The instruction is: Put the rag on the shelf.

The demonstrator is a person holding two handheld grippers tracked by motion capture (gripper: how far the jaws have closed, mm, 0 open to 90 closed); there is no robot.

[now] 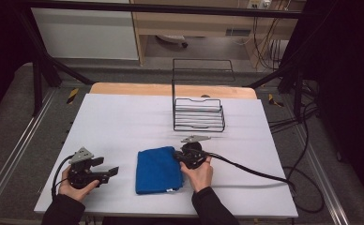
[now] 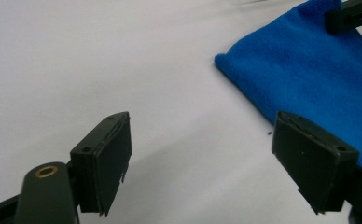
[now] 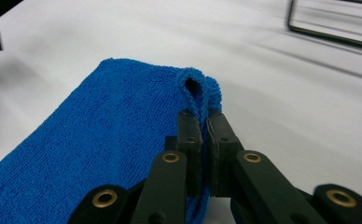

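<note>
- Here, from high up, a blue cloth point(image 1: 157, 169) lies folded on the white table point(image 1: 124, 122), near the front edge and between the two hands.
- The right gripper point(image 1: 179, 157) sits at the cloth's far right corner and pinches it.
- The left gripper point(image 1: 110, 168) rests on the table left of the cloth, not touching it, with its jaws apart.
- A black wire rack point(image 1: 199, 112) stands farther back, well apart from the cloth.
- Next, in the left gripper view, the left gripper point(image 2: 202, 154) has its jaws wide, with bare table between them.
- The cloth point(image 2: 309, 79) lies just ahead, to the right.
- Last, in the right gripper view, the right gripper point(image 3: 206, 128) is closed tight on a raised fold of the cloth point(image 3: 100, 140).
</note>
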